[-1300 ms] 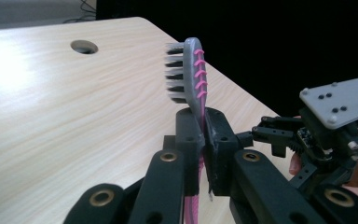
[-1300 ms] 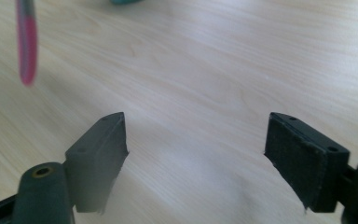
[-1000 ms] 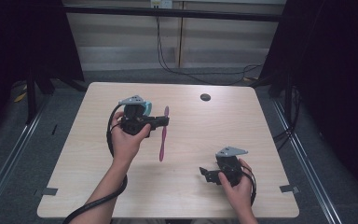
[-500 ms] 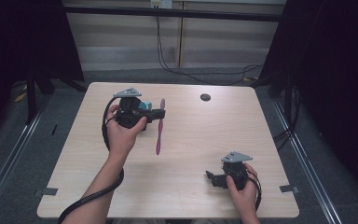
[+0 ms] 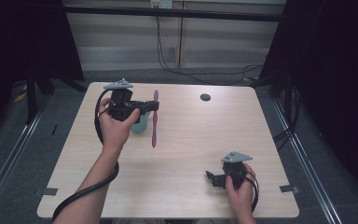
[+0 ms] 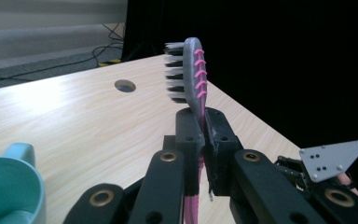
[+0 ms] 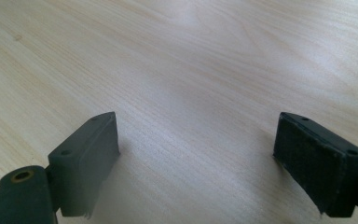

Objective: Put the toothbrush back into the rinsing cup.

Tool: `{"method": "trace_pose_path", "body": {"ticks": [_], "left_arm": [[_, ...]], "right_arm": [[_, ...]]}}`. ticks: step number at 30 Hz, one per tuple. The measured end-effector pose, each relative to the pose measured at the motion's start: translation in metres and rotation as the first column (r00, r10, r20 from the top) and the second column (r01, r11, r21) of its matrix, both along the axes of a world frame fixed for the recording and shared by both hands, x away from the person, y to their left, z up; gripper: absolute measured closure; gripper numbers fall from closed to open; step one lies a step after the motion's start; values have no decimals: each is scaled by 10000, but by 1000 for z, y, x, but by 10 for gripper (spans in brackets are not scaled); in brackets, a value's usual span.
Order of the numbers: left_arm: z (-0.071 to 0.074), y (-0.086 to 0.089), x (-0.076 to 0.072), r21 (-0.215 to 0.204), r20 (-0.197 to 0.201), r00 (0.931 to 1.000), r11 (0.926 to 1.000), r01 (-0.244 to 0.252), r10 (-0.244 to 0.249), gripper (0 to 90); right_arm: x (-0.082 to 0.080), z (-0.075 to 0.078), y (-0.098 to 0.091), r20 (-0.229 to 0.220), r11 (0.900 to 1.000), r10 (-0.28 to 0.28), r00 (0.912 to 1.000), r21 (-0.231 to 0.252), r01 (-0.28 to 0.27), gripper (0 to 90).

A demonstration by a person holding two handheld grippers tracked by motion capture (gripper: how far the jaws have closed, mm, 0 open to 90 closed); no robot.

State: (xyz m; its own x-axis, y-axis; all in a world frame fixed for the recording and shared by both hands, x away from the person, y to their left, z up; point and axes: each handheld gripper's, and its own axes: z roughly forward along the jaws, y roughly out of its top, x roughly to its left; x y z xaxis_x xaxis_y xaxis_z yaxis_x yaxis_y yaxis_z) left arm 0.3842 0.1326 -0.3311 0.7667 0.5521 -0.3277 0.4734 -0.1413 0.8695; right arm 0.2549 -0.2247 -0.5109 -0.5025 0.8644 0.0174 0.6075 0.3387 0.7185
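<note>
Counter [image 5: 191, 154]: pale wood, bare apart from a small dark round hole [image 5: 205, 97] toward the far edge. Left tool [image 5: 150, 108] has moved since a second ago, from mid-counter toward the far left, and now hangs just above the teal cup [image 5: 141, 124]; judged: the toothbrush is being carried to the cup, with the drop-in not yet done. Right tool [image 5: 213, 178] has drawn back toward the near edge, well away from the cup, jaws spread wide over bare wood, holding nothing. Toothbrush [image 5: 154, 119]: pink handle pinched between the left tool's pressed-together jaws near the neck, bristle head poking out beyond the jaw tips, long handle hanging free just right of the cup.
</note>
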Motion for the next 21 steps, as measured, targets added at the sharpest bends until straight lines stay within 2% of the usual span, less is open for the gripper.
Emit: {"method": "trace_pose_path", "body": {"ticks": [8,21], "left_arm": [[13,5,5,98,174,9997,9998,-182,180,858],[26,1,15,129,340,9992,9997,-226,221,857]], "right_arm": [[0,0,0,18,10000,22,10000,8,-22,134],[0,0,0,58,10000,32,10000,6,-32,134]]}}
